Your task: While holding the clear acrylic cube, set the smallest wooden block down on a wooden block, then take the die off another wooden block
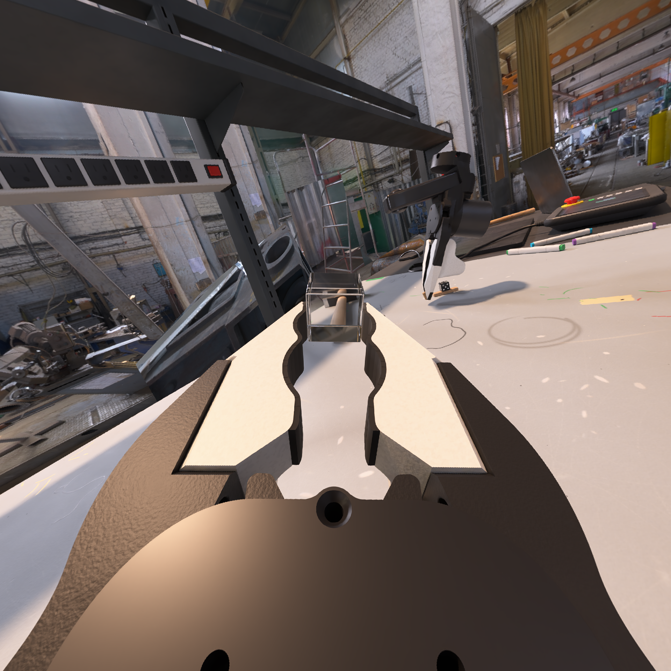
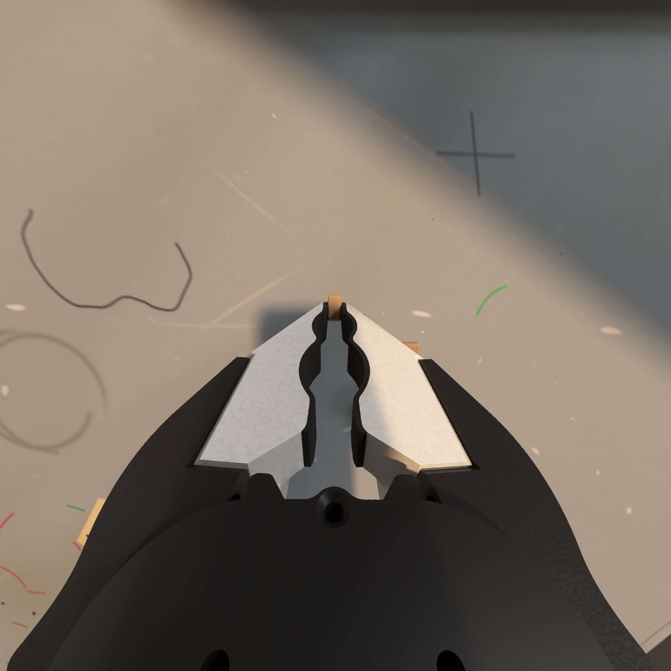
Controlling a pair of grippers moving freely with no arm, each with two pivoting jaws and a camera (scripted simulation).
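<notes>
My left gripper [image 1: 334, 305] is shut on the clear acrylic cube [image 1: 334, 316], held at the fingertips just above the grey table [image 1: 508, 363]. My right gripper [image 2: 334, 306] is shut on the smallest wooden block [image 2: 334, 301], a small tan piece between the tips. It also shows in the left wrist view [image 1: 429, 295], pointing steeply down at the table. Right next to its tips a black die [image 1: 443, 286] sits on a flat wooden block [image 1: 451, 290]. A corner of a wooden block [image 2: 412, 346] peeks out beside the right finger.
Markers [image 1: 537, 248] and a control pendant with a red button [image 1: 602, 203] lie at the far right. A power strip [image 1: 109, 174] hangs under a dark shelf [image 1: 254, 94] on the left. A wooden-handled tool [image 1: 339, 308] shows through the cube. The table edge runs along the left.
</notes>
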